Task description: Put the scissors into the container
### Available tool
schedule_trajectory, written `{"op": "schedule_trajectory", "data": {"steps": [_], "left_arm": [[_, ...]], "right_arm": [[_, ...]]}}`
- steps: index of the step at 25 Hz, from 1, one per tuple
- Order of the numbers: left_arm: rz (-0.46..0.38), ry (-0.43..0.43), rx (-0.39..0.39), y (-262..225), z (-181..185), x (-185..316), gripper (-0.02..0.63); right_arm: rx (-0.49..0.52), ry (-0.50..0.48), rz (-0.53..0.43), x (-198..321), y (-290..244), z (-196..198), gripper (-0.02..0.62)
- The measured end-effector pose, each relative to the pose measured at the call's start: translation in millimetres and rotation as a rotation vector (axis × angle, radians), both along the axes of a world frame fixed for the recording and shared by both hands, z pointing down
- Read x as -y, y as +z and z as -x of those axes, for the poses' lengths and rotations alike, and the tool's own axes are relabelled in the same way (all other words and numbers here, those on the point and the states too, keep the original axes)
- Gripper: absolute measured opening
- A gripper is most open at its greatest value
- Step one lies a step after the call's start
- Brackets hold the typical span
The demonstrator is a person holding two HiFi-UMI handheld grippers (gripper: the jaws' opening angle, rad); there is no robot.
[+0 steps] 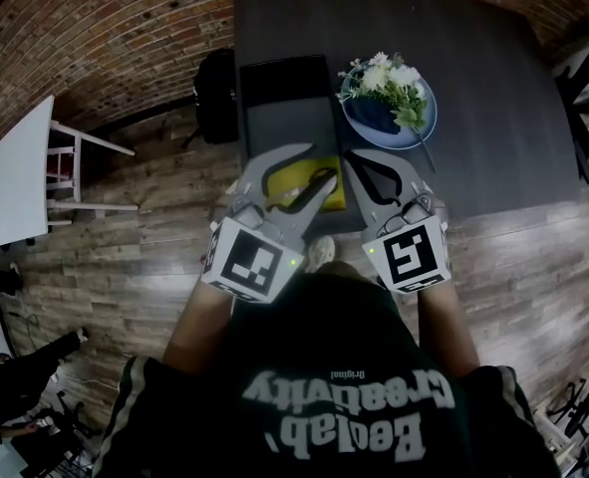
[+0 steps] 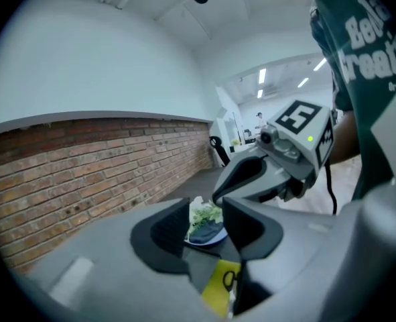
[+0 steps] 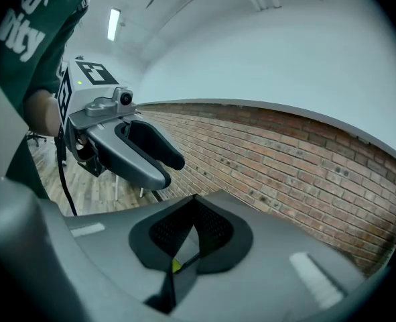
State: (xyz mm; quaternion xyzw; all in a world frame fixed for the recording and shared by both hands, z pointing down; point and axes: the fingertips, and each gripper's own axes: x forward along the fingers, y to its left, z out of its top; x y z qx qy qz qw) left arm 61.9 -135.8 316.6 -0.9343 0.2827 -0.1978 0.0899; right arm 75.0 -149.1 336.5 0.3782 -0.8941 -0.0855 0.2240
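Left tongs (image 2: 208, 230) gaped wide, empty; right tongs (image 3: 192, 237) drawn together, empty; judged best to centre the left over the yellow piece (image 2: 218, 294) low in frame before pinching.

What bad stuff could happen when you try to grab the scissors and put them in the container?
1. The scissors lie flat on a yellow object near the table's front edge. A clumsy pinch by the open left hand-held gripper might slide them onto the floor.
2. The plate of flowers sits right beside the black container, so a wide swing could bump it.
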Motion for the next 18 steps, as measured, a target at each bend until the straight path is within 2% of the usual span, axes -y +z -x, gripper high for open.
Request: {"op": "schedule_trajectory", "data": {"steps": [18], "left_arm": [[0.007, -0.041, 0.018, 6, 16, 7, 0.126]], "right_arm": [[-0.008, -0.053, 0.014, 8, 8, 19, 0.006]]}}
